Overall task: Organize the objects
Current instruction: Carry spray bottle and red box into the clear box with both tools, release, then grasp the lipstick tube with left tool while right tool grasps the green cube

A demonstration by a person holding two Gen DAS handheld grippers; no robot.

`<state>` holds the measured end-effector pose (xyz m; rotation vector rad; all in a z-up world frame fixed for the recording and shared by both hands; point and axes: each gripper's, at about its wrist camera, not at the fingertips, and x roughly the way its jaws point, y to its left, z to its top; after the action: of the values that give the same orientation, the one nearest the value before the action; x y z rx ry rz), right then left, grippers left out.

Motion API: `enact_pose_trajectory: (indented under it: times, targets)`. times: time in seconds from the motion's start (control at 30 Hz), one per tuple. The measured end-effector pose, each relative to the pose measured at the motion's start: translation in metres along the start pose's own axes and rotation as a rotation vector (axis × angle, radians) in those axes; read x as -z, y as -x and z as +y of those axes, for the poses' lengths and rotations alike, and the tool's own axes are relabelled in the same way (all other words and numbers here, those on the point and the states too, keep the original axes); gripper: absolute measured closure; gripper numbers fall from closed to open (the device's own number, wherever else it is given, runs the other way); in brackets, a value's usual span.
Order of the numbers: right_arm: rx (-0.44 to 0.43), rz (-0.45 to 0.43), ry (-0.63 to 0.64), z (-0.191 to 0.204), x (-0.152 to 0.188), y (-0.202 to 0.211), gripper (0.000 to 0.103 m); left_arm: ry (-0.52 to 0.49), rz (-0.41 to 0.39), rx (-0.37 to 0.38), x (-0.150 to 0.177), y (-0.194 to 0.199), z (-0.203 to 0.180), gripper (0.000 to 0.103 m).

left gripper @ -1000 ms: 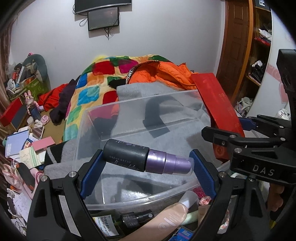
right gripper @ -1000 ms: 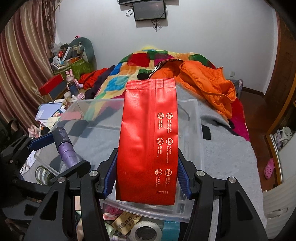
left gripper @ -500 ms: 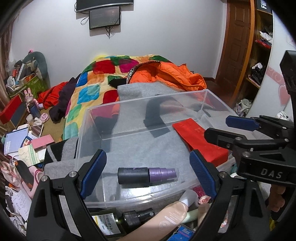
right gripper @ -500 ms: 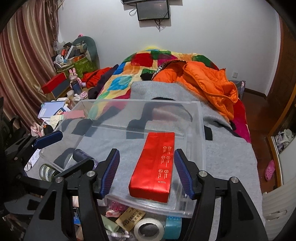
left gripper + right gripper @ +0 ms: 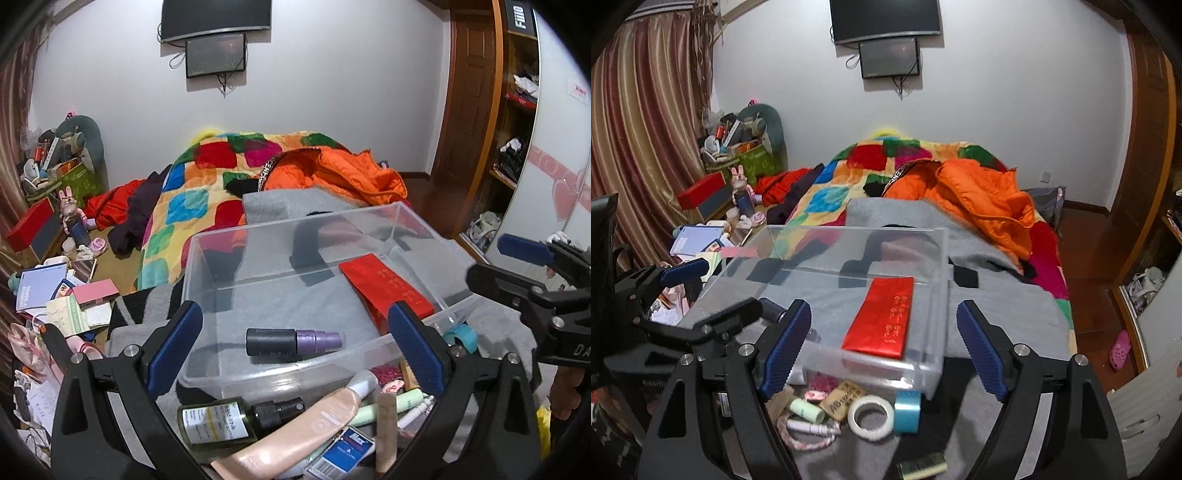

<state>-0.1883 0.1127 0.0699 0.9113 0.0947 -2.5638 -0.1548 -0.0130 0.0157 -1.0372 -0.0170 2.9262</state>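
A clear plastic bin (image 5: pixel 280 373) (image 5: pixel 934 373) sits on the grey blanket of the bed. Inside it lie a black and purple spray bottle (image 5: pixel 291 341) near the front wall and a red packet (image 5: pixel 384 291) (image 5: pixel 882 319) to its right. My left gripper (image 5: pixel 295 347) hovers before the bin, jaws opening wide, nothing between the pads. My right gripper (image 5: pixel 882 349) is drawn back from the packet, jaws opening, empty too. Each gripper shows at the edge of the other's view: the right gripper (image 5: pixel 532 280), the left gripper (image 5: pixel 683 295).
Loose items lie before the bin: an olive spray bottle (image 5: pixel 221 424), a beige tube (image 5: pixel 295 435), a white tape roll (image 5: pixel 870 413), a blue tape roll (image 5: pixel 907 410). An orange jacket (image 5: pixel 979 199) and patchwork quilt (image 5: pixel 207 192) cover the bed behind. Clutter crowds the floor at left.
Both grippers let go: the spray bottle and the red packet dropped into the bin and lie flat. Both grippers then pulled back and up, jaws spreading wider.
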Motion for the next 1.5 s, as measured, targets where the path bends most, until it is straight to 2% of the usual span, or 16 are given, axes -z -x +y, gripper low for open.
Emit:
enact_pose_trajectory:
  times: [0.43,0.6,0.87,0.9,1.03,1.17,1.37,1.43,1.5]
  targets:
    - [0.055,-0.012,0.026,-0.005,0.034,0.029,0.022,0.036,-0.008,-0.028,0.013,0.034,0.016,0.001]
    - [0.063,0.03,0.02,-0.012,0.053,0.028,0.021,0.012,-0.005,-0.034,0.032,0.044,0.018,0.001]
    - [0.077,0.126,0.005,-0.027,0.094,0.02,0.021,-0.027,0.019,-0.002,0.065,0.051,0.006,0.001]
    - [0.083,0.135,0.009,-0.028,0.099,0.019,0.021,-0.027,0.021,0.003,0.069,0.053,0.004,0.002]
    - [0.086,0.158,0.02,-0.029,0.112,0.014,0.021,-0.026,0.051,0.033,0.077,0.051,-0.004,0.022]
    - [0.085,0.159,0.018,-0.029,0.115,0.011,0.022,-0.015,0.07,0.068,0.081,0.047,-0.014,0.026]
    - [0.073,0.163,0.013,-0.031,0.113,0.006,0.023,-0.047,0.108,0.113,0.08,0.032,-0.039,0.044]
    - [0.07,0.17,0.015,-0.032,0.112,0.003,0.03,-0.056,0.128,0.127,0.081,0.024,-0.048,0.054]
    - [0.064,0.181,0.015,-0.031,0.113,0.001,0.044,-0.06,0.146,0.134,0.081,0.017,-0.053,0.058]
